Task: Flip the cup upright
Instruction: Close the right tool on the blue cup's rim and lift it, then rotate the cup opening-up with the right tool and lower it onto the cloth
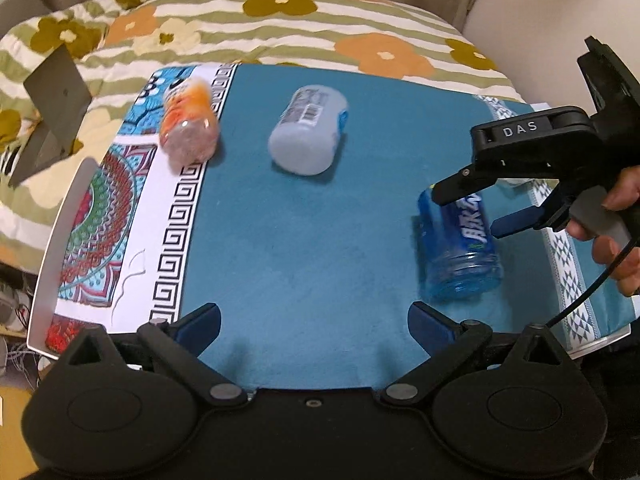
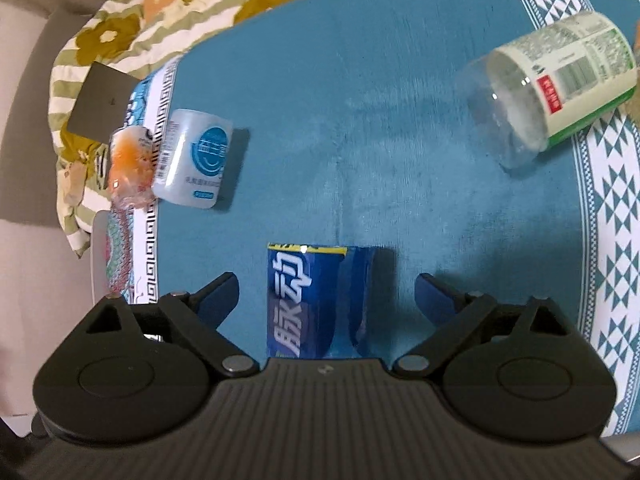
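Several cups made from cut bottles lie on their sides on a teal cloth [image 1: 304, 240]. A blue cup with white lettering [image 1: 460, 244] lies at the right; it also shows in the right wrist view [image 2: 308, 300], between the open fingers of my right gripper [image 2: 326, 296], not touched. My right gripper also shows in the left wrist view [image 1: 468, 210], open just above the blue cup. A white cup [image 1: 306, 130] and an orange cup [image 1: 190, 120] lie farther back. A green-labelled clear cup [image 2: 556, 88] lies at the right. My left gripper [image 1: 314, 330] is open and empty near the front edge.
The cloth covers a white tray [image 1: 52, 240] on a flower-patterned bedspread [image 1: 280, 28]. A grey laptop-like object [image 1: 52, 116] stands at the back left. Cables lie on the floor at the left [image 1: 16, 312].
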Demonstrator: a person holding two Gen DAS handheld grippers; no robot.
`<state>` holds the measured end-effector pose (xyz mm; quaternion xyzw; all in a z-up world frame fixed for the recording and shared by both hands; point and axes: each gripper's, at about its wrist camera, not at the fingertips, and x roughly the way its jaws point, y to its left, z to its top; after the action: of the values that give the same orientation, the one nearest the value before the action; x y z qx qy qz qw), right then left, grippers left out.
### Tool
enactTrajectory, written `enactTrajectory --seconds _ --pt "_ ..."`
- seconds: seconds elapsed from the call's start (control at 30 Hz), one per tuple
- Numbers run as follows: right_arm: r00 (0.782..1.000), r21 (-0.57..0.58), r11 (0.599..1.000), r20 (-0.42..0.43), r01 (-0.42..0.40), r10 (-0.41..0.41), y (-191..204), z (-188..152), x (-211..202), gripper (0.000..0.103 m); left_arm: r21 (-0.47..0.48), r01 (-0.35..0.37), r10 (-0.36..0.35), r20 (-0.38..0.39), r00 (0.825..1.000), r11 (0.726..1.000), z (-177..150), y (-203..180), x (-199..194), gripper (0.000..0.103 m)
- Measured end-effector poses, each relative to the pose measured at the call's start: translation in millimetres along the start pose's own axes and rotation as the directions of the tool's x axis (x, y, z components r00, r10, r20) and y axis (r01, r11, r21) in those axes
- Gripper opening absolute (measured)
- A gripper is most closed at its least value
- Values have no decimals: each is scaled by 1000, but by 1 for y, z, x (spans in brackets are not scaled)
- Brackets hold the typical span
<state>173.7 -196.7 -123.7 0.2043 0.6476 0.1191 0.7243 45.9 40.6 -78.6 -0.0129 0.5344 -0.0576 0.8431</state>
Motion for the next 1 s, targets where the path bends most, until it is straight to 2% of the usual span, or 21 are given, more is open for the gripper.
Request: enactTrajectory --seconds 0.13,0.23,0.3,0.33,0.63,0.73,0.77,0.8,0.87,0.93,1.0 --pt "1000 27 1000 -16 -3 3 -2 3 7 101 -25 10 -10 -5 1000 1000 1 8 3 101" --pt "999 52 998 -29 -18 20 -6 7 11 92 -35 16 -16 -7 1000 999 2 11 4 101" --pt "999 70 997 -44 -30 33 -7 8 14 79 -36 19 -20 -8 1000 999 3 12 4 101" --pt "998 80 996 -54 -41 45 -9 8 16 76 -35 20 -21 -8 1000 999 2 12 5 101" --pt "998 79 995 -30 -55 57 -10 5 11 73 -27 26 -27 -8 1000 999 3 12 2 101" --pt "997 44 997 32 -70 69 0 2 -6 73 -25 24 -24 1 1000 999 4 14 -3 101" --pt "994 16 998 84 -67 66 6 -1 -17 73 -25 25 -25 5 1000 999 4 15 -5 101" --pt "988 -10 998 142 -56 57 11 -6 -26 73 -26 27 -27 8 1000 999 5 16 -7 101" --pt "960 -58 998 275 -32 47 21 -20 -40 73 -26 34 -34 10 999 999 4 18 -8 101" --pt "905 -99 995 424 4 38 28 -40 -42 73 -23 42 -41 13 999 999 3 20 -8 101" --pt "836 -121 991 548 54 21 32 -60 -33 73 -10 49 -48 19 999 999 2 22 -9 101"
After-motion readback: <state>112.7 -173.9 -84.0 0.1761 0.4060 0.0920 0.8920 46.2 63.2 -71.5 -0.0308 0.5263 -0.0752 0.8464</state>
